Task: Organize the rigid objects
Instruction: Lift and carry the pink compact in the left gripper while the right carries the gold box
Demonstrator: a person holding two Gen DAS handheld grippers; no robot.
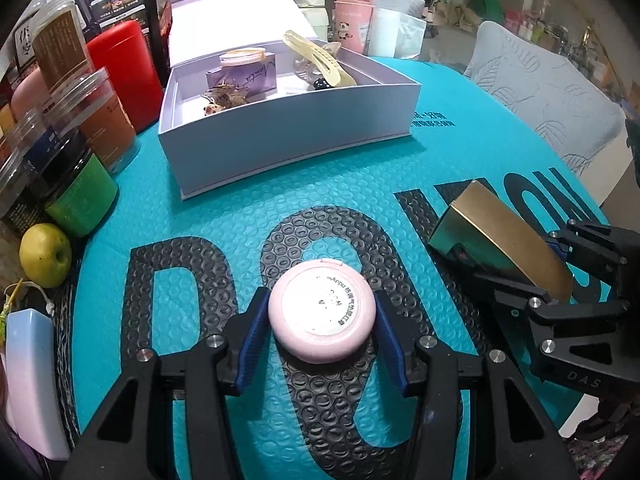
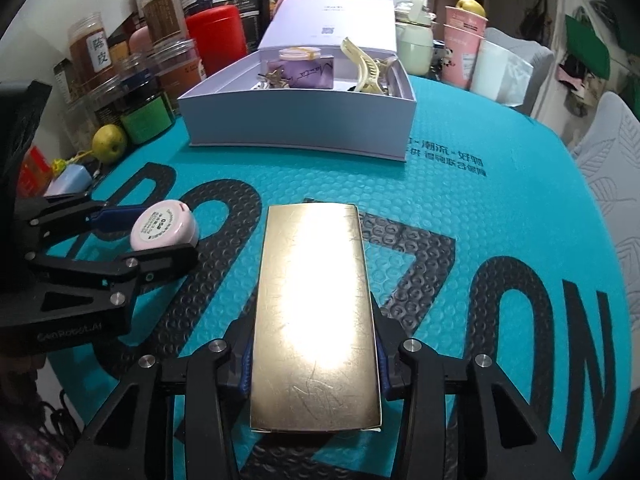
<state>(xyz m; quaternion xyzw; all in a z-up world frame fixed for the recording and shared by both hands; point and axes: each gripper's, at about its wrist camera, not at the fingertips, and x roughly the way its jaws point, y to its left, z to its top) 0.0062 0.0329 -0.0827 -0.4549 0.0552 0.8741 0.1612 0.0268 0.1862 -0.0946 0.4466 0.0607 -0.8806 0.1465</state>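
You've got the teal bubble mat (image 1: pixel 248 184) spread over the table, and at its far side sits the open lavender box (image 1: pixel 288 136), dead ahead of both hands, lid flipped back behind it. That box is where everything turns: already in it are a purple carton (image 1: pixel 244 76) with a small round jar on top, a cream hair claw (image 1: pixel 320 60) leaning over the right half, and some small trinkets at the front left corner. So the free floor, as far as I can judge, is the near middle, just behind the front wall. Now your right gripper (image 2: pixel 314 354): its jaws are clamped on the sides of the gold rectangular case (image 2: pixel 316 312), gripping it at the near end, and the case's long axis runs straight out along the fingers, pointing at the box. It's long, so it should go in lengthwise or turned to lie along the front wall, and the front wall has to be cleared first. Your left gripper (image 1: pixel 320 320) has its jaws closed on the pink round compact (image 1: pixel 322 316), pads pressing its left and right edges, label side facing up. Round means no axis to worry about. In the right wrist view the two hands sit side by side with the compact just beside the case's left edge, and neither looks clearly nearer the box. I'd say the compact is the easier drop, near left.
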